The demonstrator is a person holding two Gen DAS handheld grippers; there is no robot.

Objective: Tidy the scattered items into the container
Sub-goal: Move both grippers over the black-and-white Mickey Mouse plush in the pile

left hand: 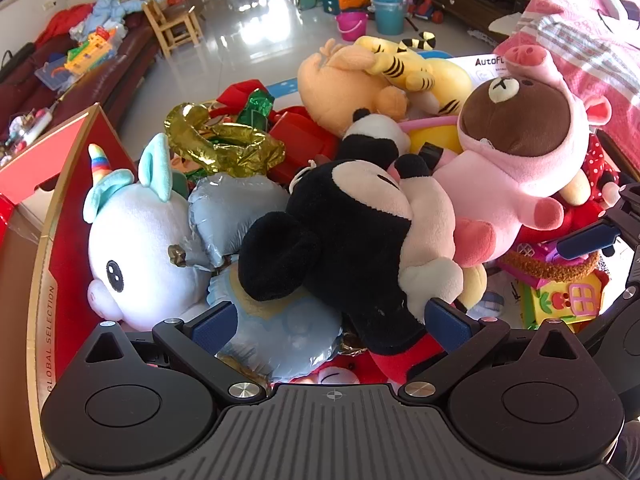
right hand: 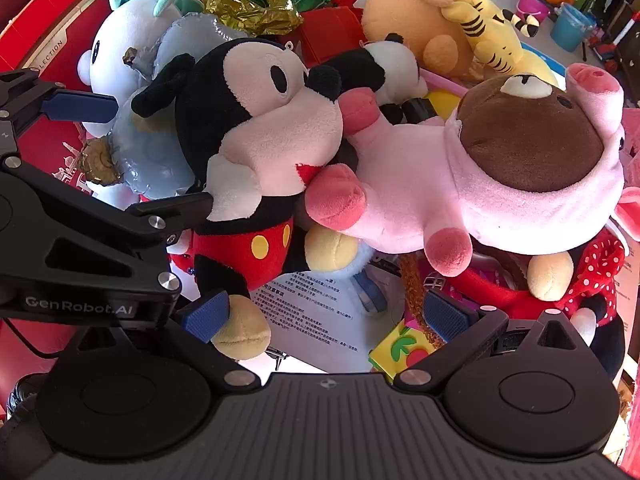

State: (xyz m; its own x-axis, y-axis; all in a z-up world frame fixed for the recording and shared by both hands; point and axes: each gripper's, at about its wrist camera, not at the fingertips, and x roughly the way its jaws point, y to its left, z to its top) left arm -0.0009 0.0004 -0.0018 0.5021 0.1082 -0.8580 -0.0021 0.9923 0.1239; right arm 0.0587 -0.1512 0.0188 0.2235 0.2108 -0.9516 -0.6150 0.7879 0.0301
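A heap of plush toys fills the red box (left hand: pixel 68 200). A Mickey plush (left hand: pixel 344 240) lies on top at the middle, its head toward the unicorn plush (left hand: pixel 136 236). My left gripper (left hand: pixel 330 324) is open and straddles Mickey's body; the right pad touches his white hand, the left pad stands apart. In the right wrist view its fingers (right hand: pixel 80 106) flank Mickey (right hand: pixel 256 128). My right gripper (right hand: pixel 326 316) hangs open over a printed sheet (right hand: pixel 316 312), with Mickey's foot beside its left pad. A brown bear in a pink pig suit (right hand: pixel 500 168) leans against Mickey.
Gold (left hand: pixel 224 140) and pale blue foil balloons (left hand: pixel 236 216), an orange plush (left hand: pixel 340 84), a tiger plush (left hand: pixel 404 64), a panda (left hand: pixel 372 132), a polka-dot mouse plush (right hand: pixel 592 272) and a toy house (left hand: pixel 564 296) crowd the box. Beyond lie shiny floor, buckets (left hand: pixel 388 14), a wooden chair (left hand: pixel 172 28) and a sofa.
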